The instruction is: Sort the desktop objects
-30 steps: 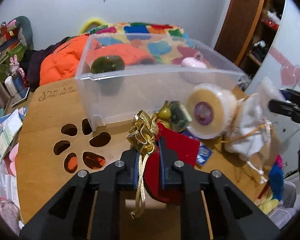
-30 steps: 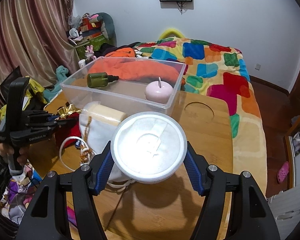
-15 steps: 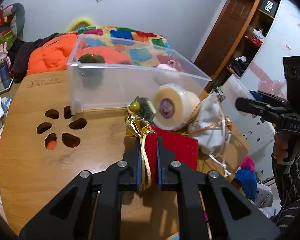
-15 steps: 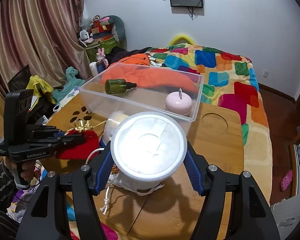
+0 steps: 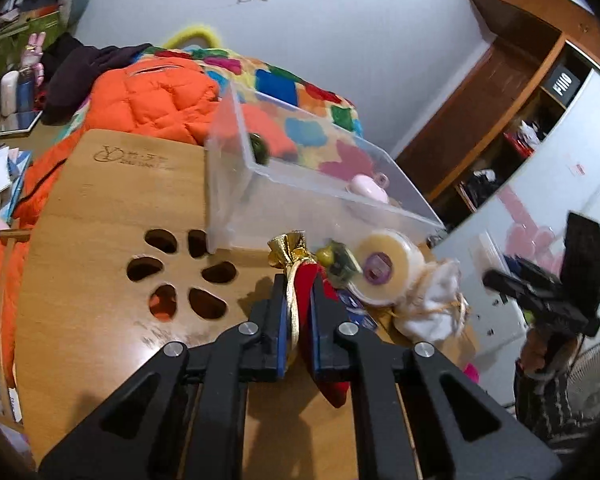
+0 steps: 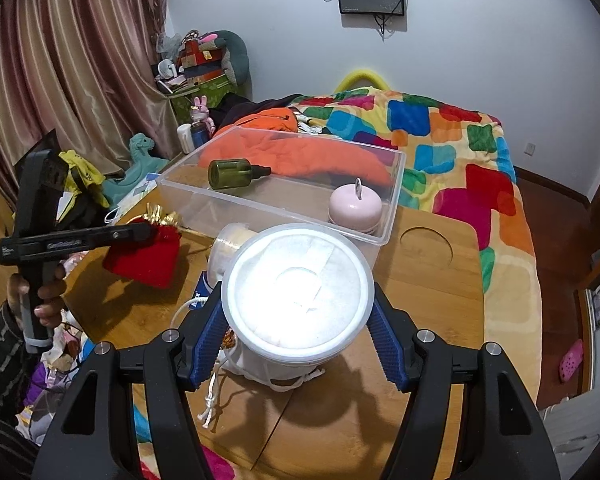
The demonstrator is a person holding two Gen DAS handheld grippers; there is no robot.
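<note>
Matt red velvety cloth pouch (image 5: 332,376) with shiny gold foil-like neck (image 5: 290,250); clear glossy plastic bin (image 6: 284,196); smooth pale wooden table (image 5: 100,216); translucent plastic round tub (image 6: 298,288); white cloth drawstring bag (image 5: 432,304).

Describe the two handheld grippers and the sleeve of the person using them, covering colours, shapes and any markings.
Both grippers are black plastic with angular, cut-out linkage arms joined by silver round bolts. The left gripper has blue pads lining its jaws; seen side-on it has a pistol-style handle and white lettering along its body. The right gripper has ribbed blue pads. The person's sleeve is dark with light stripes.
</note>
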